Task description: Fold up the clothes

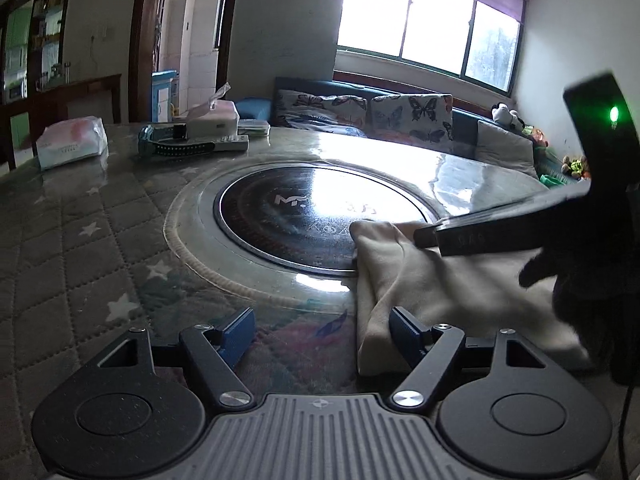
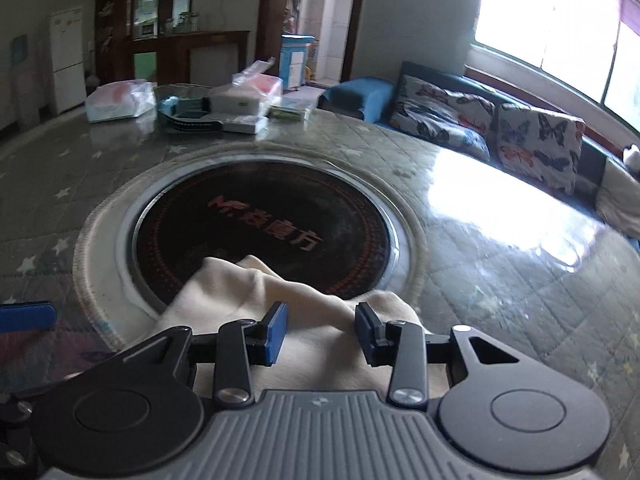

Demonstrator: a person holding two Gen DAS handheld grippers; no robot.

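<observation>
In the left wrist view the quilted desk [image 1: 72, 240] lies bare across the left and centre, including the dark round plate [image 1: 288, 220], while the cream cloth [image 1: 440, 288] and right gripper [image 1: 424, 236] block the right, and tissue packs [image 1: 72, 142] crowd the upper left.

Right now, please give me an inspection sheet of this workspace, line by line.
Surface: quilted star-pattern table cover under glossy film; round black cooktop set in the middle.
Job's things: cream garment, bunched, partly over the cooktop.
Clutter: tissue packs, boxes and a belt at the far edge.
Grippers: left gripper open beside the garment; right gripper open over it.
Cables: black cable by the right unit.
Surroundings: butterfly cushions, window, cabinets.
</observation>
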